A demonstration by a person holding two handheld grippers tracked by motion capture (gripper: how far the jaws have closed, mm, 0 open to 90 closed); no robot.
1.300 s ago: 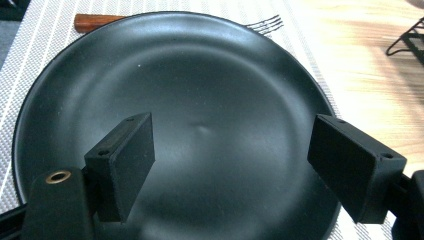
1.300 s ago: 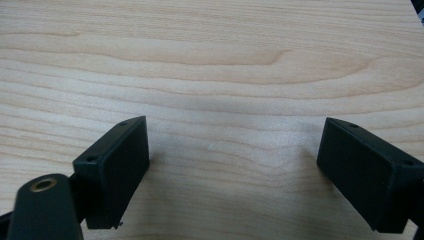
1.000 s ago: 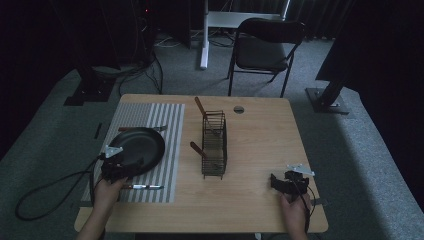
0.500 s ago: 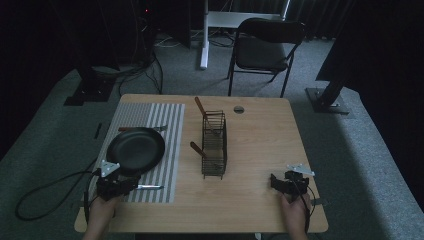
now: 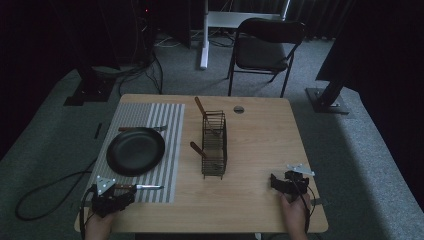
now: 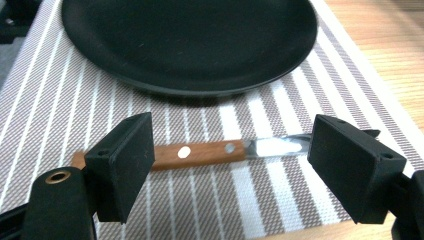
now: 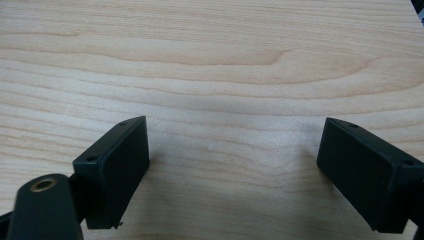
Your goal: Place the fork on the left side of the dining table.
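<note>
Wooden table [image 5: 260, 150] before me carries a striped mat [image 5: 150, 120] on its left side, with a black plate [image 5: 135, 150] on it. My left gripper [image 6: 230, 165] hangs with jaws apart over a wooden-handled knife [image 6: 200, 151] lying on the mat just beside the plate; the pads touch nothing. My right gripper [image 7: 232, 170] rests with jaws apart over bare wood. A wire rack [image 5: 214, 145] stands mid-table.

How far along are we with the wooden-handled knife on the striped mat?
Done: the round black plate sits on the grey striped placemat, with another wooden-handled utensil beyond it. In hand: the left hand-held gripper has open jaws either side of the wooden-handled knife, which lies flat, not gripped. Left: closing and lifting. The right hand-held gripper rests open over bare tabletop.
</note>
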